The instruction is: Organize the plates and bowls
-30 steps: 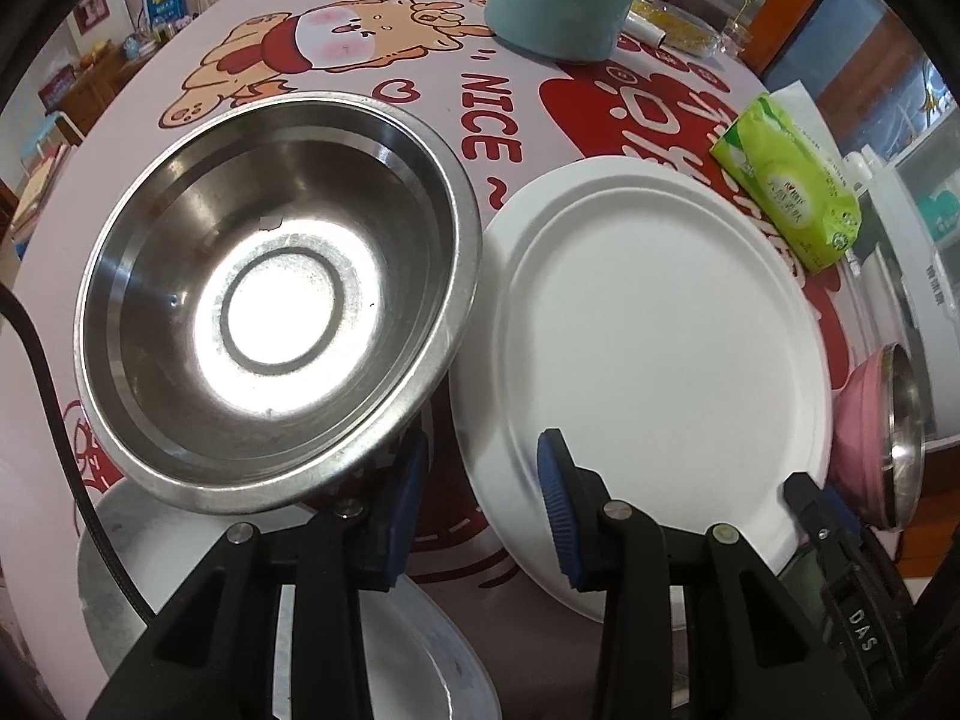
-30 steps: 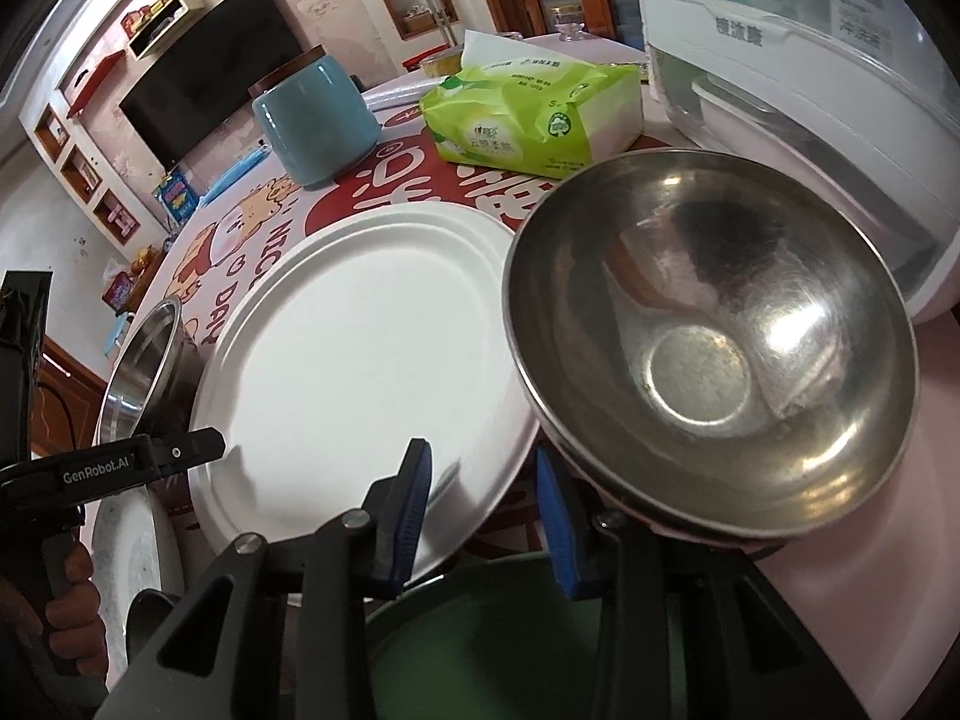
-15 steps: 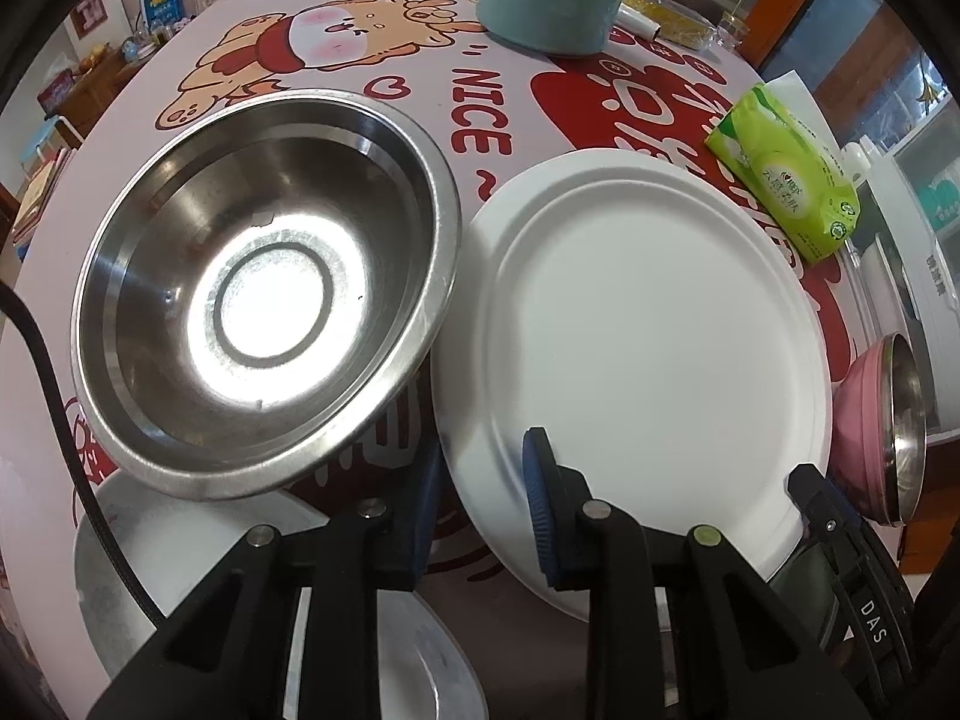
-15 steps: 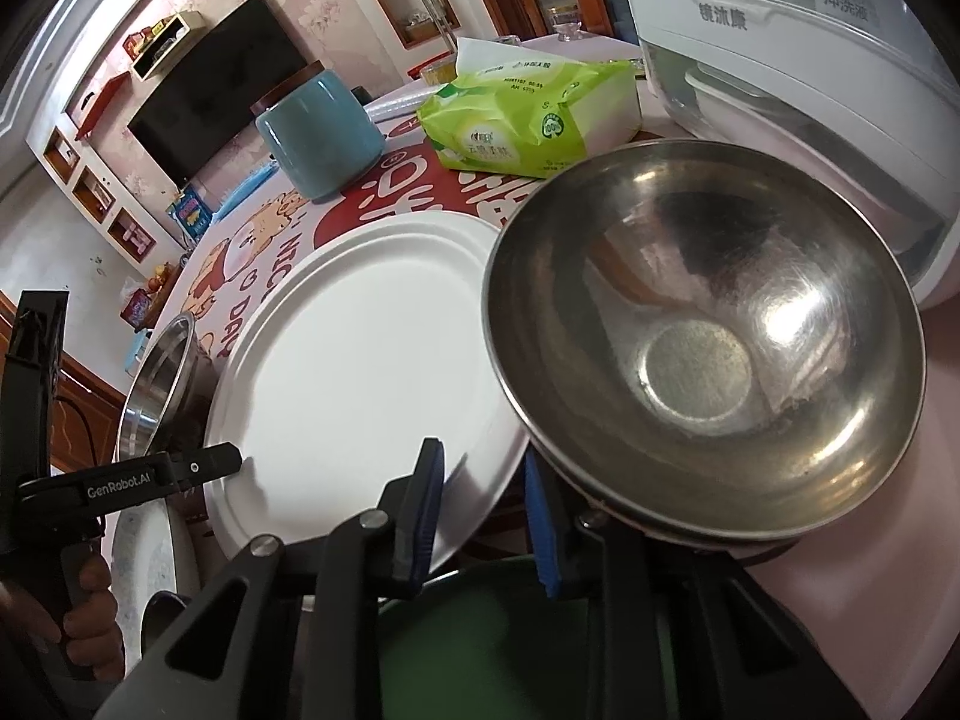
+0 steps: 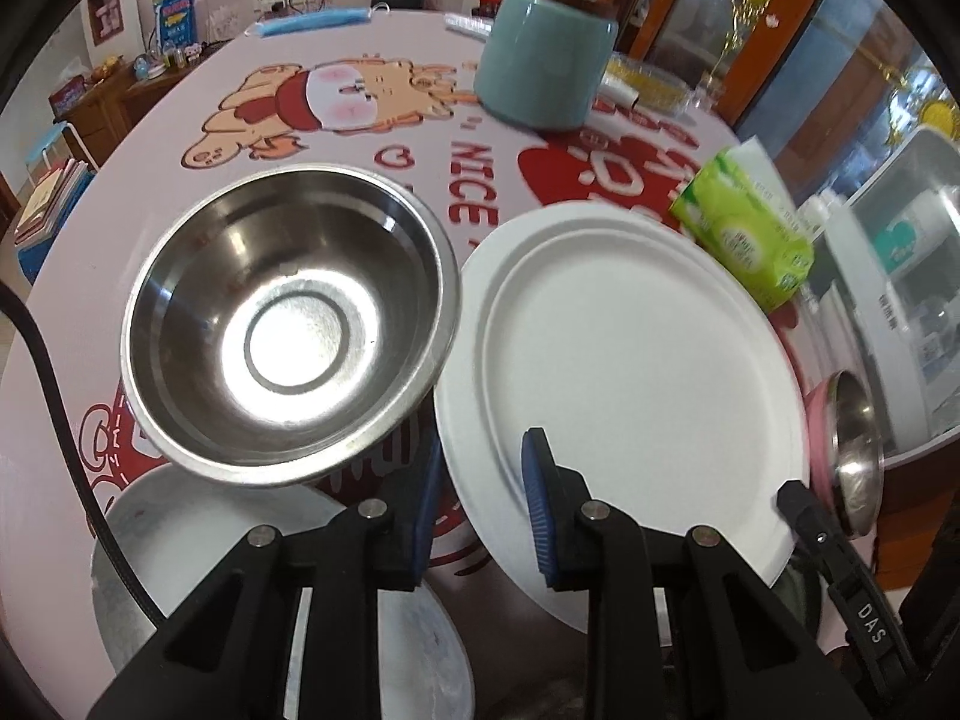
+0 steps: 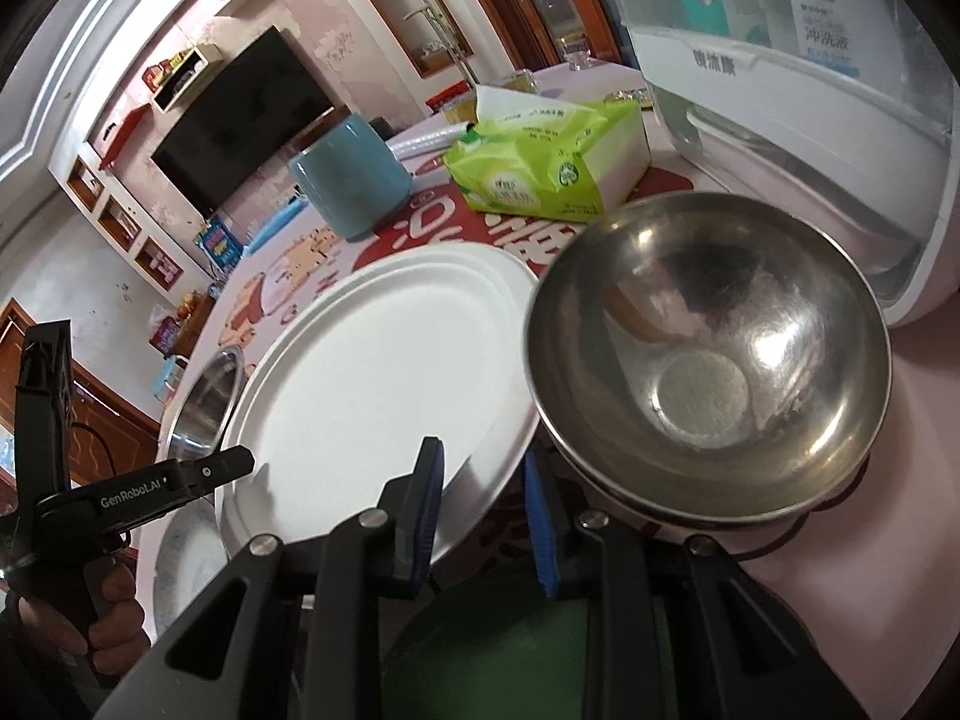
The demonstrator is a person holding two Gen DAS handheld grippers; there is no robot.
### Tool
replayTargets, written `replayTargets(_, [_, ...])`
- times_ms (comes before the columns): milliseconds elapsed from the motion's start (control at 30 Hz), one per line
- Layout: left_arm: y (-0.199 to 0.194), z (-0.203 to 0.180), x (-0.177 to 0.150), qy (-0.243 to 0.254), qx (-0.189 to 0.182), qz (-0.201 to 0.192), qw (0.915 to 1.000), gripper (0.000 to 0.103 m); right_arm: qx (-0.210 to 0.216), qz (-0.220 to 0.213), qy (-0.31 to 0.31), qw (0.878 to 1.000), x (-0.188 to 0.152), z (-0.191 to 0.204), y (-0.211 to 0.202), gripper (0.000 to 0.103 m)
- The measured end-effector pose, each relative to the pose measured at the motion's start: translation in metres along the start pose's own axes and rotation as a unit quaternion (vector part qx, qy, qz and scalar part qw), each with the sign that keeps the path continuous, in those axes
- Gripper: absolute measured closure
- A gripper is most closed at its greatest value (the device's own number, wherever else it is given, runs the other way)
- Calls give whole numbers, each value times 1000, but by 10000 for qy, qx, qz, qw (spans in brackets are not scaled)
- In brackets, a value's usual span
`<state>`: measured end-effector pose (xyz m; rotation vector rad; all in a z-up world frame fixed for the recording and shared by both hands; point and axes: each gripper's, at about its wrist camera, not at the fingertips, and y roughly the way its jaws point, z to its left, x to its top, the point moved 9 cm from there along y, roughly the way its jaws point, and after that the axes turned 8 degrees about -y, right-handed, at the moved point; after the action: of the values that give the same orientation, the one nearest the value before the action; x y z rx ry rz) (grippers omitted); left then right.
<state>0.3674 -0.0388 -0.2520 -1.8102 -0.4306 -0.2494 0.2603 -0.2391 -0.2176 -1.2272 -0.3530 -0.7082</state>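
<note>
A large white paper plate (image 5: 636, 372) (image 6: 372, 372) lies between a steel bowl (image 5: 288, 330) on its left and a steel bowl nested in a pink bowl (image 6: 708, 360) (image 5: 852, 456) on its right. My left gripper (image 5: 483, 507) is shut on the plate's near left rim, one blue pad on top and one below, and that edge is raised off the table. My right gripper (image 6: 483, 510) is shut on the plate's near right rim. Another white plate (image 5: 198, 540) lies below the left gripper, and a green plate (image 6: 510, 630) below the right.
A teal cup (image 5: 546, 60) stands at the back of the round printed table (image 5: 150, 180). A green tissue pack (image 5: 744, 240) and a white appliance (image 6: 810, 138) crowd the right side. A blue face mask (image 5: 312, 21) lies far back. A black cable (image 5: 54, 372) runs at the left.
Both pairs of jaws narrowed onto the white plate's rim. The left gripper then rose with its edge of the plate, so the table and steel bowl look farther below.
</note>
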Motion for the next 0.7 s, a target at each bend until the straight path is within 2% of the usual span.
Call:
replayTargets(467, [-55,-15,6,89,-321,-544,9980,78,177,-372,35,9991,12,10,-38,77])
replayTargets(700, [-92,-22,-4,167,-384,-723,9965,78,234,-573,9,9981,16,17,-71,77])
